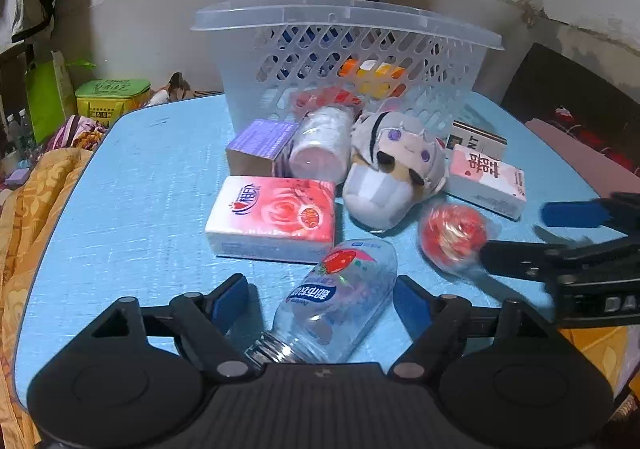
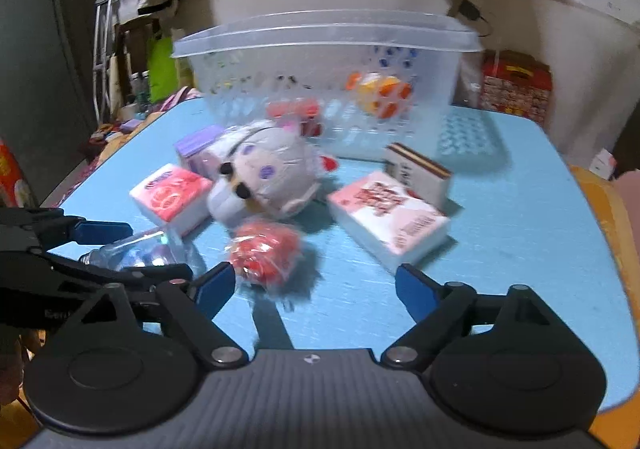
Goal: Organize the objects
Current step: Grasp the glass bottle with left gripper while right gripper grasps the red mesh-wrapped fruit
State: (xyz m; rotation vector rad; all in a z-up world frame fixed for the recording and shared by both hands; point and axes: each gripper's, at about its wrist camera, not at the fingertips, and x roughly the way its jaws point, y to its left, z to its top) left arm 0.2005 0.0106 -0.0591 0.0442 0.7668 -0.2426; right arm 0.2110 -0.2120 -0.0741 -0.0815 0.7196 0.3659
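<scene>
Left gripper (image 1: 320, 299) low over blue tabletop (image 1: 132, 185), fingers apart either side of lying clear bottle (image 1: 340, 301), not clamped, likely lined up to grab it. Tissue pack (image 1: 276, 217), plush doll (image 1: 394, 169), wrapped red ball (image 1: 454, 235) loose in front of part-filled basket (image 1: 348, 15), presumably waiting for binning. Right gripper (image 2: 316, 291) fingers apart, holding nothing, just short of the ball.
</scene>
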